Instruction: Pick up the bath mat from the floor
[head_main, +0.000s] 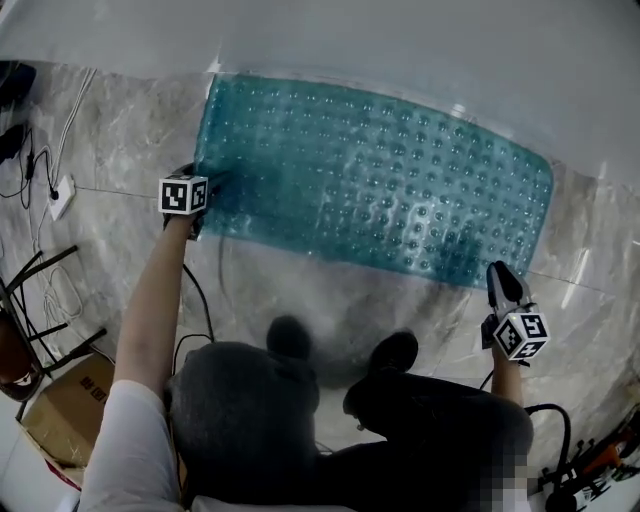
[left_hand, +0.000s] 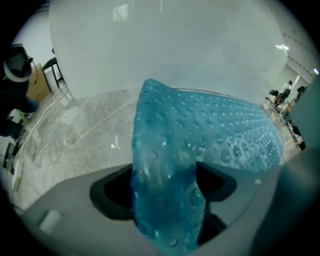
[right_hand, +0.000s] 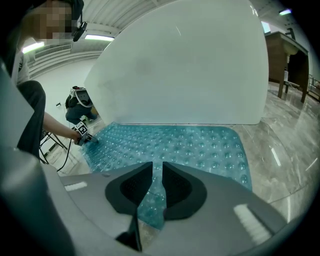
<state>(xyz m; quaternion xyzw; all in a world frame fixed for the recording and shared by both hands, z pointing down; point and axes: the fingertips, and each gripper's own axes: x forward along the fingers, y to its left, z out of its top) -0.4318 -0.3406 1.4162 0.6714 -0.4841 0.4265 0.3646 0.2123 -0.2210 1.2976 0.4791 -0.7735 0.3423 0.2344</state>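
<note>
A translucent teal bath mat (head_main: 380, 190) with raised bubbles lies on the marble floor along a white wall. My left gripper (head_main: 200, 195) is at the mat's left end. In the left gripper view its jaws (left_hand: 165, 170) stand wide, with a raised fold of the mat (left_hand: 215, 135) between them and the pads not pressing on it. My right gripper (head_main: 500, 285) is at the mat's near right corner. In the right gripper view it (right_hand: 157, 172) is shut on a thin strip of the mat's edge (right_hand: 175, 142), which is lifted slightly.
The white curved wall (head_main: 400, 40) runs along the mat's far side. A power strip with cables (head_main: 60, 195), dark stand legs (head_main: 40, 300) and a cardboard box (head_main: 65, 410) sit at the left. The person's shoes (head_main: 290, 335) stand just before the mat.
</note>
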